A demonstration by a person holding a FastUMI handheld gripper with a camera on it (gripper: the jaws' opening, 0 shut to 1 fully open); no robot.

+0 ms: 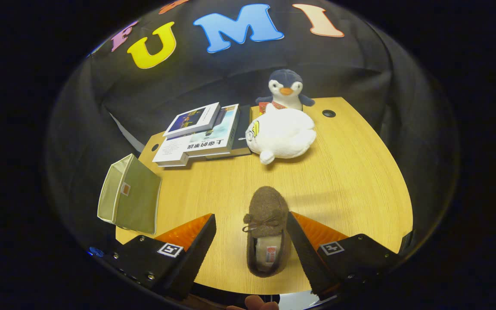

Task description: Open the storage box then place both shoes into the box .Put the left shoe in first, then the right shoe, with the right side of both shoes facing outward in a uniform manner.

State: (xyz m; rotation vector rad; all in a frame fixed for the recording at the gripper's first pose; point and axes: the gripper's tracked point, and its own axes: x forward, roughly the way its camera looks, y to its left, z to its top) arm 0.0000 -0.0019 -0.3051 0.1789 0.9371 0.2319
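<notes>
Fingers of the gripper (250, 241) are spread wide, with a brown slipper (267, 230) on the table between them. The slipper lies closer to the right finger, which seems to touch or nearly touch its side; the left finger stands well clear of it, so nothing is gripped. The slipper points away from the gripper, heel near, toe far, with a small bow on its top and a pale lining showing in the opening. Whether it is the left shoe or the right one cannot be told from here.

Just to the left of the left finger, at the near left edge of the wooden table (351, 181), stands the storage box (129, 200), a pale greenish fabric bin. It appears tipped, with its side panel towards the gripper, and what can be seen of its inside holds no shoe. Whether it has a lid, and so whether the opening step is done, cannot be judged.

Farther off, a white plush toy (282, 134) lies beyond the slipper, a stack of books (203, 133) sits to its left, and a penguin toy (286, 89) stands at the far edge behind it.

As a judgement, the task is at an early stage: no shoe is in the box, this slipper waits to be grasped, and both placings remain.
</notes>
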